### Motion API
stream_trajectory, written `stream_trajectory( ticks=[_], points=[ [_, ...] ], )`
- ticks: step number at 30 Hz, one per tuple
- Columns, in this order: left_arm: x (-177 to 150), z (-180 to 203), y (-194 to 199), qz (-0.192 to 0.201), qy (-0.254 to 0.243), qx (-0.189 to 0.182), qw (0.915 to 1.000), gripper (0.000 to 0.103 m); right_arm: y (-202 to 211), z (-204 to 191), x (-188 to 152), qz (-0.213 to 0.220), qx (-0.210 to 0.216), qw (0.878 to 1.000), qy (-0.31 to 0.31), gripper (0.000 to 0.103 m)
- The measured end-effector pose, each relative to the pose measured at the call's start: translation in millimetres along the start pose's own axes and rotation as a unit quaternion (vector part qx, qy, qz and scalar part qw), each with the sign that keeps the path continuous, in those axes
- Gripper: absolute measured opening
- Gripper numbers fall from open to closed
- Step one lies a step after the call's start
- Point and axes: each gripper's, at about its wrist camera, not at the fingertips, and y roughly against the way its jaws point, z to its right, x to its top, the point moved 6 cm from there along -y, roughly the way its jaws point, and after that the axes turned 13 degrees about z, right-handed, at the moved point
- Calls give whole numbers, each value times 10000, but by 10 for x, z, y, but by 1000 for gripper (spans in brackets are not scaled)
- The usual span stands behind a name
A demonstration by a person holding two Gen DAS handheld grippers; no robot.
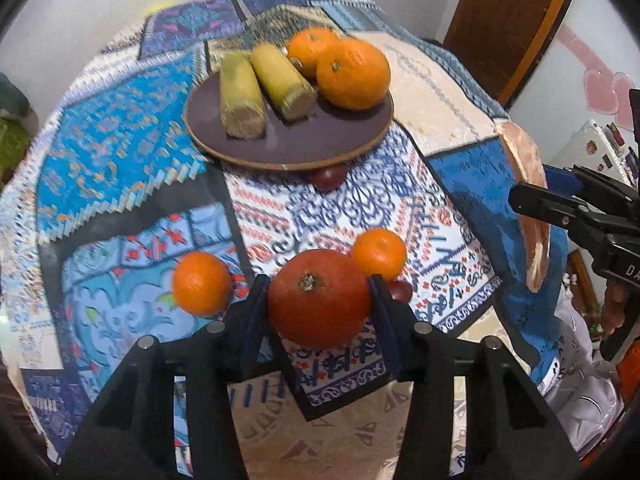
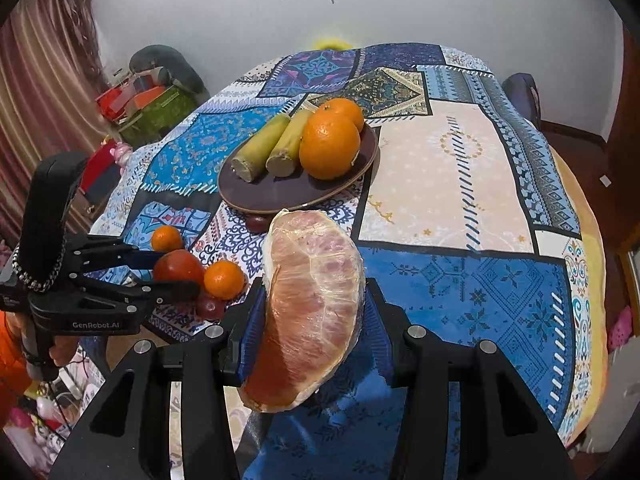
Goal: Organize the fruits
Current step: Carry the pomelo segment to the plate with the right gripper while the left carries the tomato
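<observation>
Red fruit [image 1: 318,298] pinched by left hand-held gripper [image 1: 318,300]; right hand-held gripper [image 2: 314,312] clamps pomelo wedge [image 2: 312,308] near the plate [image 2: 280,196] rim

Patterned cloth tablecloth [image 2: 440,184]; glossy clear-wrapped pomelo wedge [image 2: 312,312]; matt plate [image 1: 304,136] (perhaps wood-rimmed); smooth red fruit [image 1: 318,300].

A red persimmon [image 1: 318,304] sits stem-up between the left hand-held gripper [image 1: 318,300] fingers. A plastic-wrapped pink pomelo wedge [image 2: 312,304] stands clamped in the right hand-held gripper [image 2: 314,320]. Two oranges [image 1: 354,74] and two cane pieces [image 1: 242,96] lie on the dark plate [image 1: 288,148]; two tangerines [image 1: 202,282] rest on the patterned cloth.
</observation>
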Motion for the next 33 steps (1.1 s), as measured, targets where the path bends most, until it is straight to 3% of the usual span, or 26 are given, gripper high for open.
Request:
stream_trajectory(
  ticks=[11,21,27,33],
  points=[
    [461,-323,356,842,93,550,9949,48,-15,-63,386,371,8,9992,151,43],
    [846,-641,390,1273,358,752,9884,48,-167,-136,806,698,29,9970,325,42],
    [1027,-802,229,1338,471,670,9876,48,-384,-187,979,758,92,9964,374,42],
    [1100,-923,-70,1147,543,550,9904,48,-629,-246,1126,785,157,9958,454,42]
  ],
)
